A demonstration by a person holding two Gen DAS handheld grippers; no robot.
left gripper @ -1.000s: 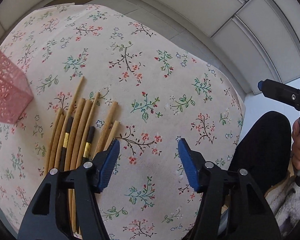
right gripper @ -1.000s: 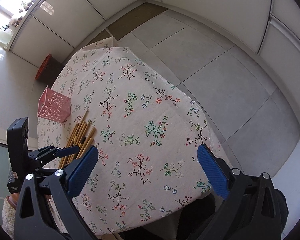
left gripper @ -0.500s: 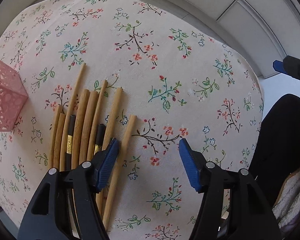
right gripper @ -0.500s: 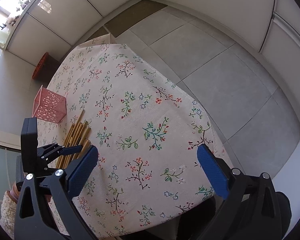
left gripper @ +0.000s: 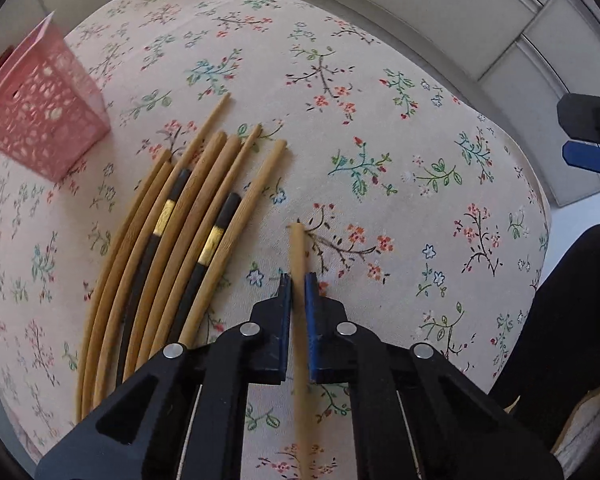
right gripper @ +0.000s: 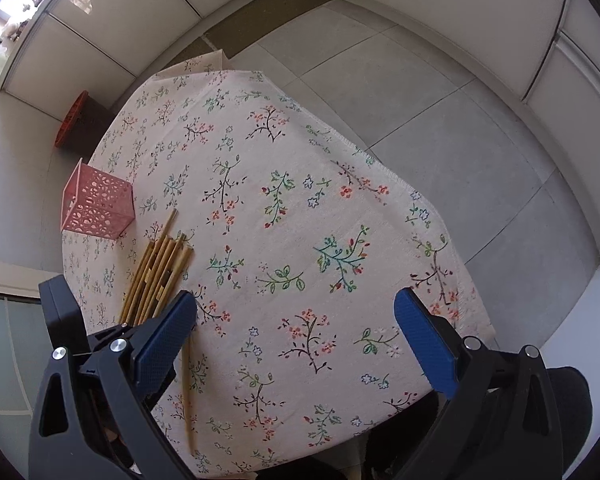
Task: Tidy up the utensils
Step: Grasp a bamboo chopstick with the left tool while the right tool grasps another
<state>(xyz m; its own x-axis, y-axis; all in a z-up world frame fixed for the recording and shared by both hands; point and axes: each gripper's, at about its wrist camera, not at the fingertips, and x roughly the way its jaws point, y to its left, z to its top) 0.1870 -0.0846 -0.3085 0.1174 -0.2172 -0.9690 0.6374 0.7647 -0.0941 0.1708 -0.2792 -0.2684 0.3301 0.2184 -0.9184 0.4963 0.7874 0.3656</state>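
Observation:
My left gripper (left gripper: 299,282) is shut on one wooden chopstick (left gripper: 298,256), whose tip points away over the floral tablecloth (left gripper: 380,160). Left of it lies a row of several chopsticks (left gripper: 188,232), two with black and gold bands. A pink perforated holder (left gripper: 40,124) stands at the far left. In the right wrist view the held chopstick (right gripper: 188,384) runs beside the left gripper, the pile (right gripper: 160,272) lies behind it and the holder (right gripper: 98,204) stands farther back. My right gripper (right gripper: 296,332) is open and empty above the table's near side.
The table is small, with its edges close on the right (right gripper: 452,232) and near side. Grey tiled floor (right gripper: 440,100) surrounds it. A red basket (right gripper: 74,120) stands on the floor beyond the table. A dark-clothed leg (left gripper: 572,300) is at the right.
My left gripper has closed on the rightmost chopstick and drawn it out of the row to the right. The right gripper has stayed open and shifted only slightly.

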